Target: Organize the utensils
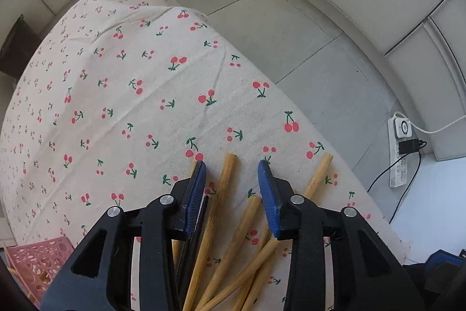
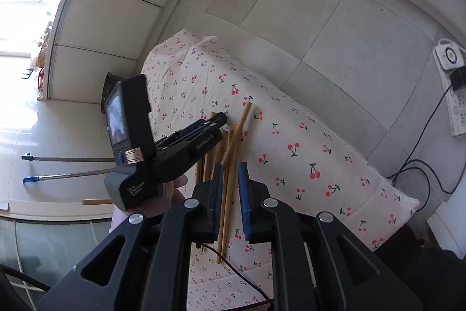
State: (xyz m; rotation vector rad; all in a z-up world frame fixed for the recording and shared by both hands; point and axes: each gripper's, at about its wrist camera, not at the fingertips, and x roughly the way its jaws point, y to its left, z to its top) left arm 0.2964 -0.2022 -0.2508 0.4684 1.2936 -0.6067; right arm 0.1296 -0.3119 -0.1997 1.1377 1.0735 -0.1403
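Several bamboo chopsticks (image 1: 224, 179) lie in a loose, fanned pile on a cherry-print cloth (image 1: 116, 107), with a black chopstick (image 1: 201, 223) among them. My left gripper (image 1: 231, 165) points down over the pile with its blue pads apart. One bamboo stick runs up the gap without touching either pad. In the right wrist view, the left gripper (image 2: 220, 118), held by a hand (image 2: 174, 194), has its tips at the pile's far end (image 2: 244, 118). My right gripper (image 2: 231, 165) stands narrowly open. Two chopsticks (image 2: 225, 203) show beside its left pad, and cloth (image 2: 291, 165) shows on the other side.
A pink perforated basket (image 1: 38, 261) sits at the lower left. The cloth's edge drops to a grey tiled floor (image 1: 291, 34). A white power strip (image 2: 454, 95) with cables lies to the right. A dark cable (image 2: 233, 270) crosses the near cloth. Two long poles (image 2: 67, 159) lie left.
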